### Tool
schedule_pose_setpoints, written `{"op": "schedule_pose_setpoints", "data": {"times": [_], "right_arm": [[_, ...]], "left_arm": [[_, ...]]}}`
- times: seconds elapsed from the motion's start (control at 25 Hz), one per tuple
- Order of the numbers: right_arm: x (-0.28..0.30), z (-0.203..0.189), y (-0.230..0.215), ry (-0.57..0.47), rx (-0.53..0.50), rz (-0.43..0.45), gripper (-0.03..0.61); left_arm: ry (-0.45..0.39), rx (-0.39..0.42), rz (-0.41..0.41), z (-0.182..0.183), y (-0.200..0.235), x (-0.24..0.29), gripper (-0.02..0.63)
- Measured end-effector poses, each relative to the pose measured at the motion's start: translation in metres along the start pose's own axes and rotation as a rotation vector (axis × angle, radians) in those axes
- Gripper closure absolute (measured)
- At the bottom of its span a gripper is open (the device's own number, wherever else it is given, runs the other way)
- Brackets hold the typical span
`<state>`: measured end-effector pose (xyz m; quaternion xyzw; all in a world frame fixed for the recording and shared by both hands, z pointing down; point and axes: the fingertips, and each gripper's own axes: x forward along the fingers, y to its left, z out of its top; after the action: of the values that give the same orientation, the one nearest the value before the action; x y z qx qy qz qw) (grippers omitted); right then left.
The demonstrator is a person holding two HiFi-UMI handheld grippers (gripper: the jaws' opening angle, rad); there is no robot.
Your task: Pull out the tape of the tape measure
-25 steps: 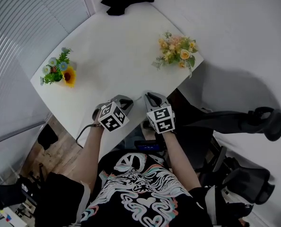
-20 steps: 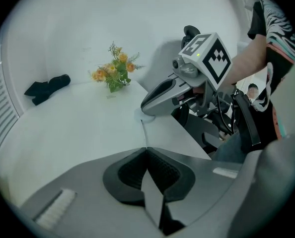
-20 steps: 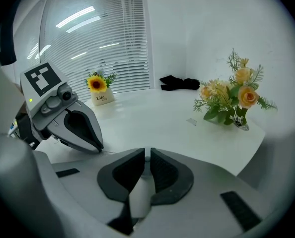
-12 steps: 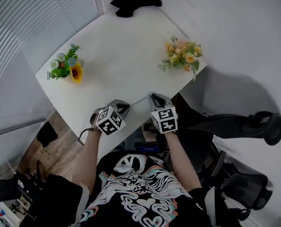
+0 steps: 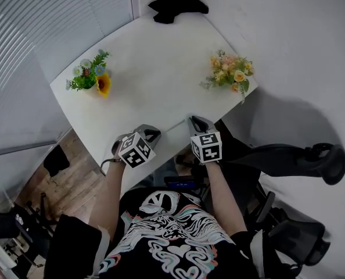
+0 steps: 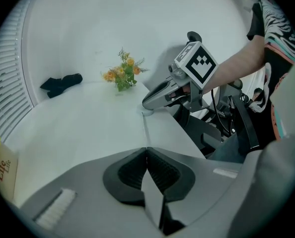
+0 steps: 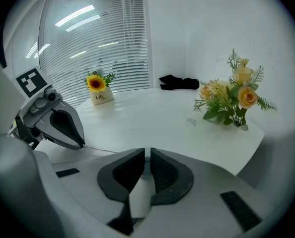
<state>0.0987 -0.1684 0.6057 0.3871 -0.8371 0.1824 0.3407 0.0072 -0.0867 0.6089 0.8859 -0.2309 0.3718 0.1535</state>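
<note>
Pale and thin as a thread, the tape (image 5: 173,127) stretches taut along the near edge of the white surface (image 5: 149,68), its long axis running left to right and angling slightly toward the far side at its right end. The left gripper (image 5: 151,132) has its fingers pressed fully together on the tape's free end. The right gripper (image 5: 197,121) holds its fingers at a narrow gap on what appears to be the tape measure (image 6: 147,113), a small pale round case resting on the surface at that gripper's tip. Only a short length looks drawn out so far, and the two grippers sit near each other. The strip is likely light, limp and springy, apt to slide through a loose pinch and snap back, so the end is the sound place to hold it. The little case seems light and smooth, needing a firm squeeze across its sides. Two flower arrangements and a dark cloth lie well apart, farther back.
</note>
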Motion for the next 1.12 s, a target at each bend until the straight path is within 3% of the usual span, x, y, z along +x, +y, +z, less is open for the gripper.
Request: {"op": "schedule_pose_setpoints", "data": {"times": [1.12], "right_arm": [[0.0,0.0,-0.004,-0.016,0.012,-0.027,0.538]], "left_arm": [[0.003,-0.099,0.122,-0.062,-0.015,-0.059,0.607]]}}
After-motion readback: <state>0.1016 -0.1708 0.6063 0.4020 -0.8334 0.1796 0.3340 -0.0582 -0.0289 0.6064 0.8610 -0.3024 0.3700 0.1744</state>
